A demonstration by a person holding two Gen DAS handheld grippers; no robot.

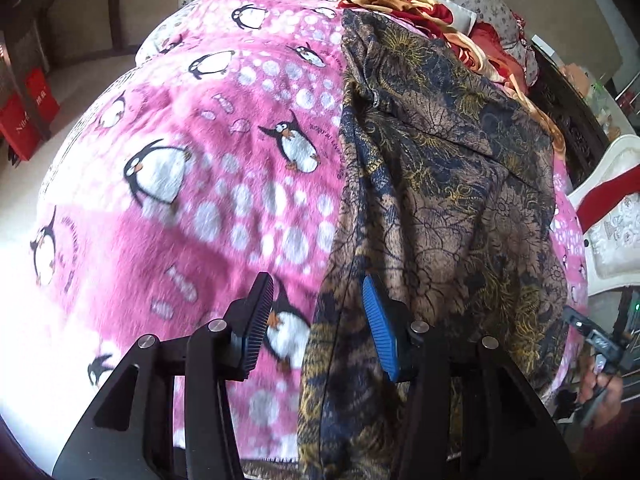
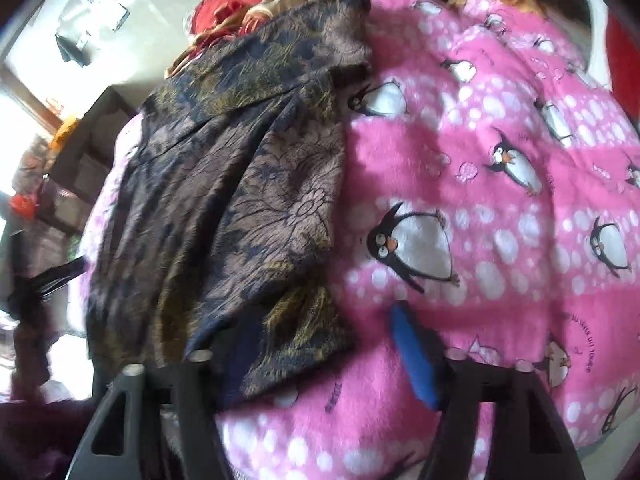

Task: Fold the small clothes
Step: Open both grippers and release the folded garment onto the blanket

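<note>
On the penguin blanket [image 1: 200, 184] lies the patterned garment [image 1: 440, 184], thin, limp and light; grip at its near hem. Left hand-held gripper [image 1: 318, 326] and right hand-held gripper [image 2: 324, 344] both part-open, holding nothing.

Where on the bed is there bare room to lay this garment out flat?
The widest free patch is the pink penguin blanket beside the brown patterned garment, on the left gripper's side. The head of the bed is crowded with red and gold bedding. Only a thin pink strip shows past the garment's far edge.
</note>
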